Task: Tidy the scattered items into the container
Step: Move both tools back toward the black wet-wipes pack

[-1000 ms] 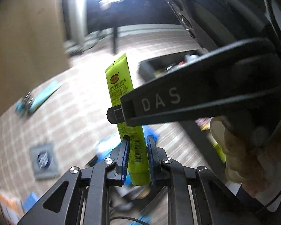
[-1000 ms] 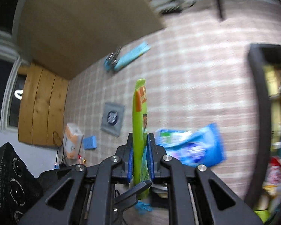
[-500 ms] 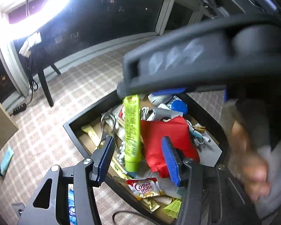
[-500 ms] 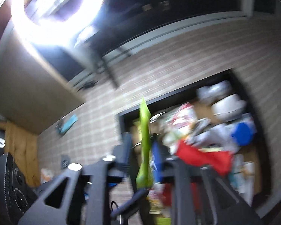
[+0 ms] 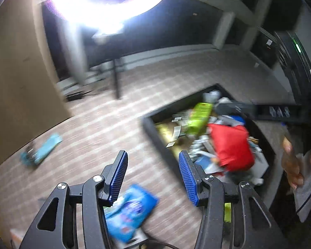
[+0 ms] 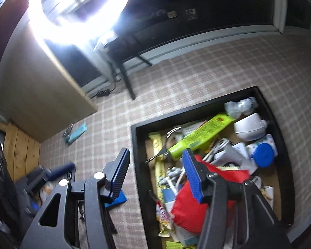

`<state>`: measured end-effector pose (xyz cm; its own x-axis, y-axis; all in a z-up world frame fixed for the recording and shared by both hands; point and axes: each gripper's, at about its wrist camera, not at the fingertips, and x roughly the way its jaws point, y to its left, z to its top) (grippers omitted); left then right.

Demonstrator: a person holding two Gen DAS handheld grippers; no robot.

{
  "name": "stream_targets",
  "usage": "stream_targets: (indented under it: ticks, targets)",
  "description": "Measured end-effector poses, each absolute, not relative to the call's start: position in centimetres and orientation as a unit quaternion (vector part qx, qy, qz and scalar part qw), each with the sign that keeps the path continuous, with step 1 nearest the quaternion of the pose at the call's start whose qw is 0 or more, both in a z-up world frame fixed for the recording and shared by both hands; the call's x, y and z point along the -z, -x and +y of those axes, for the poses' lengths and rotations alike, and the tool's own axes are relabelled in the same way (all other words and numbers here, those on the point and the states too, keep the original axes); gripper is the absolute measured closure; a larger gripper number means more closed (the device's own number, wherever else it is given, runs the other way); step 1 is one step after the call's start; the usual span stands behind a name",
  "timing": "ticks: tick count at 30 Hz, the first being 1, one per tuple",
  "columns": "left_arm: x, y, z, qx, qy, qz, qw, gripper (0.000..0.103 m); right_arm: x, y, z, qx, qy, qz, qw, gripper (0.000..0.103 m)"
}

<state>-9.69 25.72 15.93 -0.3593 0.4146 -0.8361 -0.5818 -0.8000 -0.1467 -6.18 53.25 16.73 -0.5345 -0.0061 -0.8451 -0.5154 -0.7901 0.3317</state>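
The black tray [image 6: 134,145] on the checked carpet is crowded with items. A yellow-green tube [image 6: 199,139] lies slanted in it beside a red pouch [image 6: 192,205]. My right gripper [image 6: 155,153] hangs over the tray's left rim, its jaws opening with nothing between them. My left gripper [image 5: 152,155] stands open and empty over the carpet, left of the tray [image 5: 155,132]. The tube [image 5: 199,120] and red pouch [image 5: 232,145] show blurred there. On the floor lie a blue wipes packet [image 5: 130,213] and a teal item [image 5: 43,151].
A person's hand [image 5: 292,164] holds the right gripper's handle at the right. A ring light glares overhead. A wooden board [image 6: 41,95] and dark table legs [image 6: 127,78] stand at the back. A small blue item [image 6: 118,200] lies on the carpet by the tray.
Both grippers have opened and let go: the left dropped the yellow-green tube into the tray and the right no longer holds its green sachet. The left view has swung back towards the floor.
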Motion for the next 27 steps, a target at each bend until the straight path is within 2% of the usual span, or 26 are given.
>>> stream_targets:
  ticks: [6,13,19,27]
  targets:
    - [-14.1,10.0,16.5,-0.832,0.503,0.065,0.223,0.051,-14.9,8.0,48.2,-0.838,0.489,0.221,0.101,0.05]
    - [-10.2,6.5,8.6,-0.824,0.541,0.061,0.155,0.051,-11.8,9.0,41.9,-0.824,0.537,0.178,0.029,0.048]
    - [-5.3,4.2,6.8,-0.797,0.586,0.043,0.137,0.052,-8.7,8.4,37.8,-0.808,0.565,0.166,-0.004,0.048]
    - [-1.7,3.4,9.2,-0.784,0.602,0.052,0.143,0.053,-4.7,6.9,32.6,-0.789,0.599,0.133,-0.033,0.048]
